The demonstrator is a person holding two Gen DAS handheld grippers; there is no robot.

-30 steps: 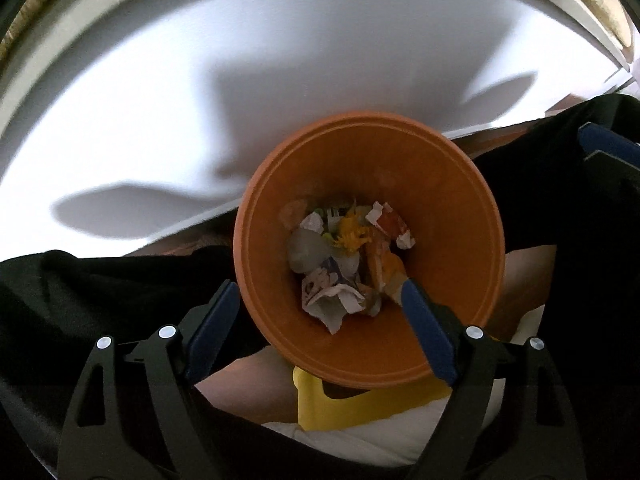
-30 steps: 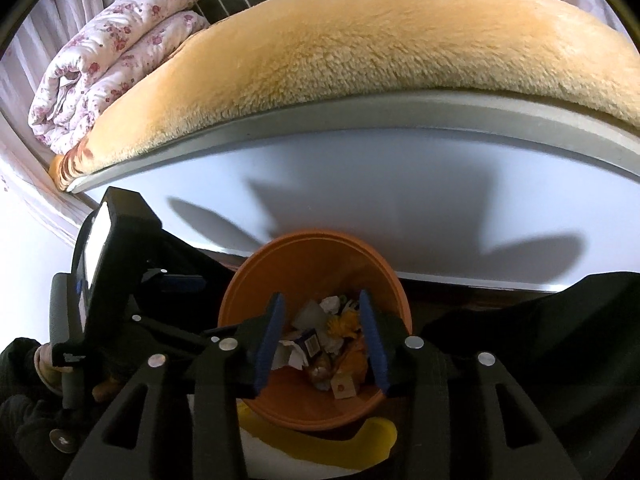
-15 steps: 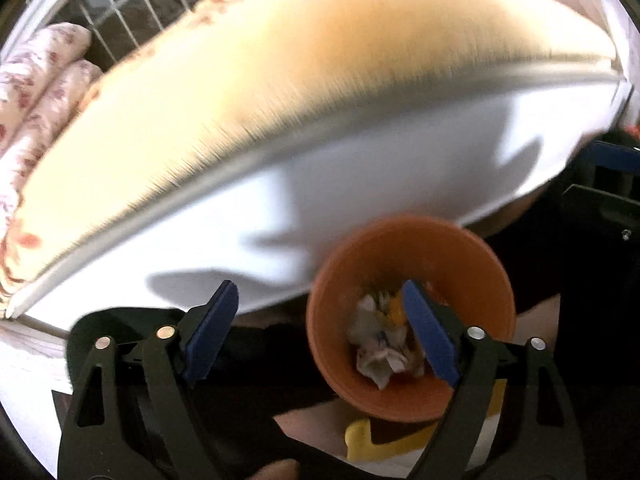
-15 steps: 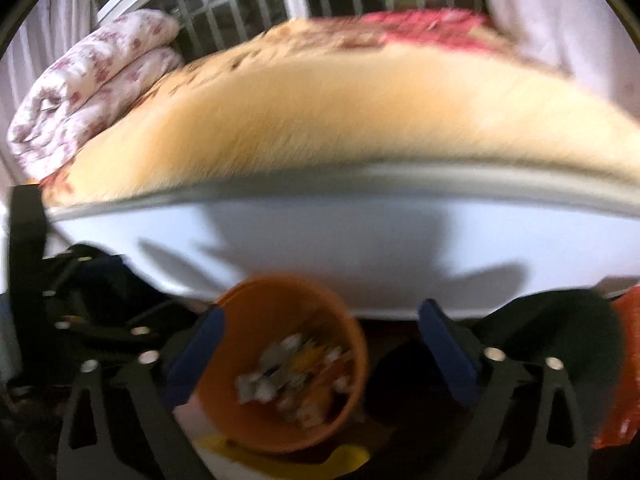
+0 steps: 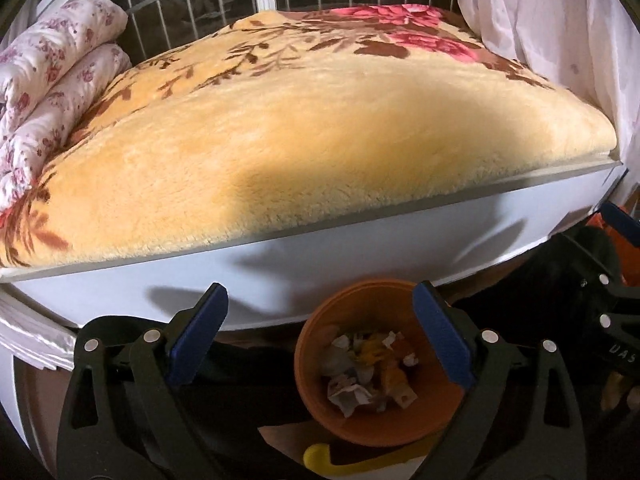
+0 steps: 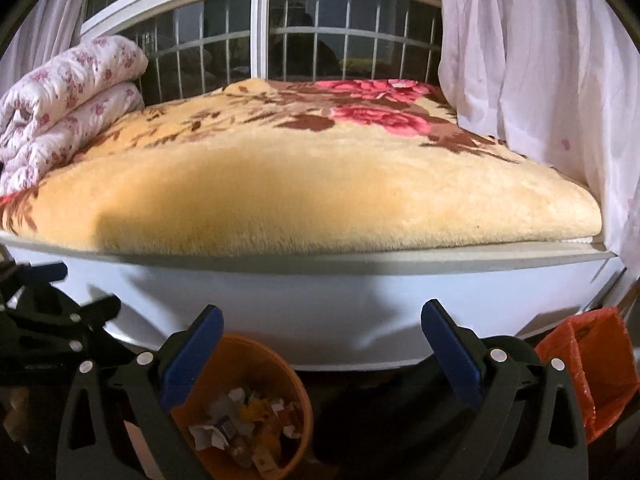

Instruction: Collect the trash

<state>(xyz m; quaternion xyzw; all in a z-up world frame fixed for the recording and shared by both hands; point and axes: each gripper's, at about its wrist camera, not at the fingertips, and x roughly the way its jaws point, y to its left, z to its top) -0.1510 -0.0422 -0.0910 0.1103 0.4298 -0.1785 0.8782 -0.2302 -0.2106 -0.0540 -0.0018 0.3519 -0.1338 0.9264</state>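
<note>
An orange bin (image 5: 360,420) stands on the floor at the foot of the bed, holding crumpled paper and wrapper trash (image 5: 368,372). It also shows in the right wrist view (image 6: 276,376) at the lower left, with the trash (image 6: 248,424) inside. My left gripper (image 5: 320,340) is open and empty, raised above and behind the bin. My right gripper (image 6: 322,356) is open and empty, to the right of the bin. No loose trash shows on the blanket.
A bed with a yellow floral blanket (image 5: 304,128) and a white frame (image 6: 320,304) fills the view. A rolled floral quilt (image 6: 68,92) lies at its left. A barred window is behind, white curtains (image 6: 540,80) at the right. An orange plastic bag (image 6: 588,368) sits at the lower right.
Both grippers have lifted up and away from the bin and tilted toward the bed. The right gripper has opened wide. The bin now sits low in both views.
</note>
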